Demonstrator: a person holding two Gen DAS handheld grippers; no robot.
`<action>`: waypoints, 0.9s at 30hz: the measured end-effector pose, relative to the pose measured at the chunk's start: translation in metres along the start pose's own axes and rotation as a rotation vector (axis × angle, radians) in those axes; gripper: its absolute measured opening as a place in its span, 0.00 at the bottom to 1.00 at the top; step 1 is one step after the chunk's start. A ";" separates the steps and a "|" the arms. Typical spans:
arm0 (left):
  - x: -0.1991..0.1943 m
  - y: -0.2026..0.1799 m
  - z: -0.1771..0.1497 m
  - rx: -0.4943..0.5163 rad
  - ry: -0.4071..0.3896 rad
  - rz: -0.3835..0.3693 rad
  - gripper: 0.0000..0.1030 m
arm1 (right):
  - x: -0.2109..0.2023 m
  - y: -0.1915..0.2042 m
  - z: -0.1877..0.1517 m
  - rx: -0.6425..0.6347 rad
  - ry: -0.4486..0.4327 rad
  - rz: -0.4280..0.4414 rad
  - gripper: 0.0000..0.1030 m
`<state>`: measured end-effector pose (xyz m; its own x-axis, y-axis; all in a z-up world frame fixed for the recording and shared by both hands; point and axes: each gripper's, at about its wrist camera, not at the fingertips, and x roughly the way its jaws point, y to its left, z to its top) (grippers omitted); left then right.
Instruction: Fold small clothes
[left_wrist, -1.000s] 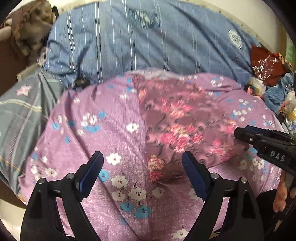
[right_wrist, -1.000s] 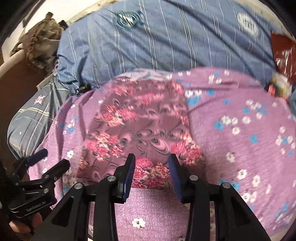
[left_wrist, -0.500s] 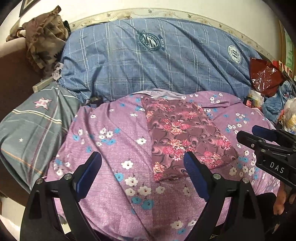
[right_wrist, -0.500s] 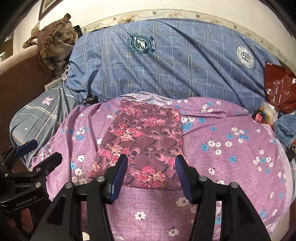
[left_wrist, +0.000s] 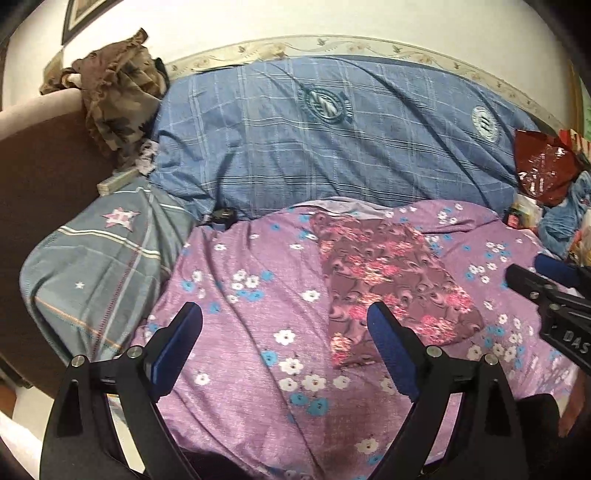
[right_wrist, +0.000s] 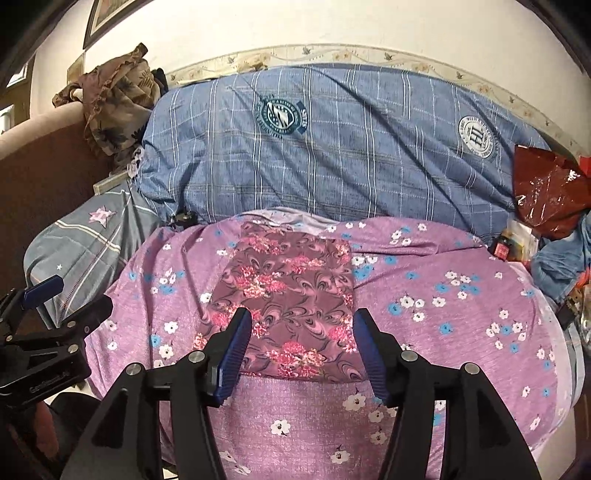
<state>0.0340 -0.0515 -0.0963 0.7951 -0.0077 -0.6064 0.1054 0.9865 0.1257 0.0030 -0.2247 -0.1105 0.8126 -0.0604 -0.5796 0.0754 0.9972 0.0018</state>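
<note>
The left tool (left_wrist: 284, 332) hangs wide open and empty over the lilac flowered bed cover (left_wrist: 258, 295). Right of it, the folded maroon floral garment (right_wrist: 291, 295) lies flat mid-bed. The right tool (right_wrist: 303, 332), half open after its jaws have just been parting, grips nothing.

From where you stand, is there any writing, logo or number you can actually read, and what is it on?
"DAS": white letters on the black body of the right claw, cut off by the picture's edge.
"GenRobot.AI", faint, only roughly legible: on the black body of the left claw.
Two round crests on the blue checked pillow: lettering too small to read.
Small red packet: blurred, unreadable.
</note>
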 end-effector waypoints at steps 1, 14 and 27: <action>0.000 0.001 0.000 -0.003 -0.001 0.008 0.89 | -0.002 0.000 0.001 0.001 -0.007 -0.002 0.58; 0.004 0.018 -0.002 -0.073 -0.004 0.057 0.89 | -0.006 -0.004 0.003 0.042 -0.031 0.004 0.58; 0.006 0.017 -0.004 -0.069 0.002 0.121 0.89 | -0.004 -0.004 0.002 0.049 -0.033 0.009 0.58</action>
<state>0.0385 -0.0343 -0.1007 0.7985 0.1120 -0.5914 -0.0327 0.9891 0.1433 0.0005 -0.2284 -0.1065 0.8320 -0.0533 -0.5522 0.0955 0.9943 0.0479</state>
